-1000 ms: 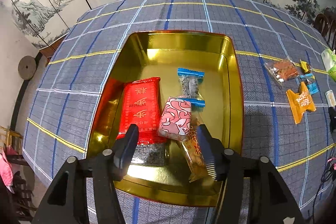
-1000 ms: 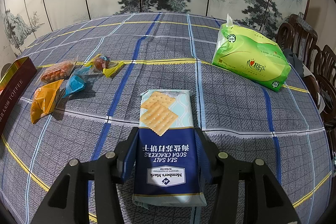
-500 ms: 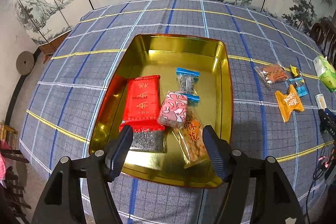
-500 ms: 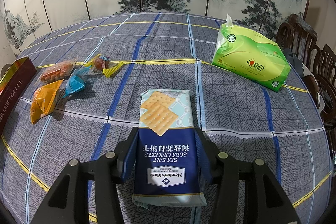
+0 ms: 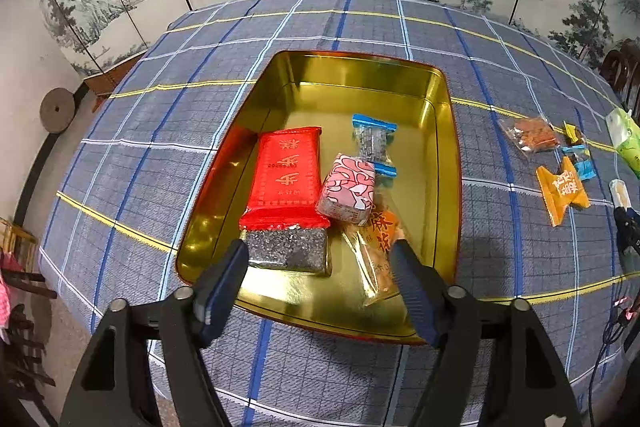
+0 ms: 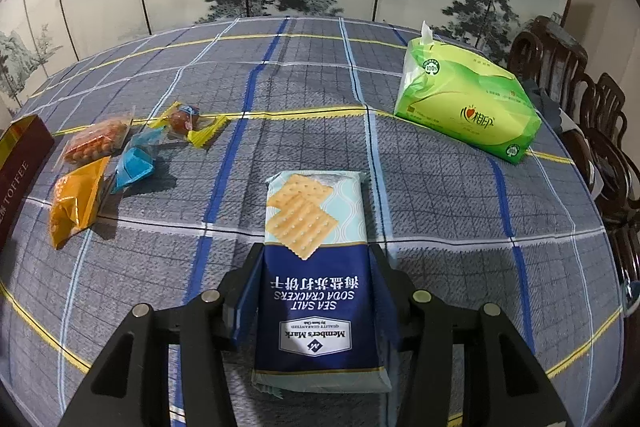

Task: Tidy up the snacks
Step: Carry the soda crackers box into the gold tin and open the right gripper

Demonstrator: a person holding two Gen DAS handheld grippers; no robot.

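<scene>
A gold tin (image 5: 444, 131) with a red outside sits on the plaid tablecloth. In it lie a red packet (image 5: 288, 171), a silver block (image 5: 286, 249), a pink patterned pack (image 5: 348, 187), a blue-ended candy (image 5: 374, 143) and a clear orange packet (image 5: 380, 239). My left gripper (image 5: 320, 251) hovers over the tin's near end, its jaws opening with nothing held between them. My right gripper (image 6: 317, 255) has its jaws closing on a blue sea salt soda cracker pack (image 6: 316, 227) on the cloth, pads against its long sides.
Loose snacks lie to the left in the right wrist view: an orange pouch (image 6: 76, 199), a blue candy (image 6: 134, 165), a clear packet (image 6: 96, 141) and a yellow-wrapped candy (image 6: 186, 121). A green tissue pack (image 6: 466, 107) stands far right. Dark wooden chairs (image 6: 580, 107) line the table's right edge.
My left gripper has drawn back from the tin and its jaws have spread wider, leaving the pink pack lying inside. The right gripper and the cracker pack look the same.
</scene>
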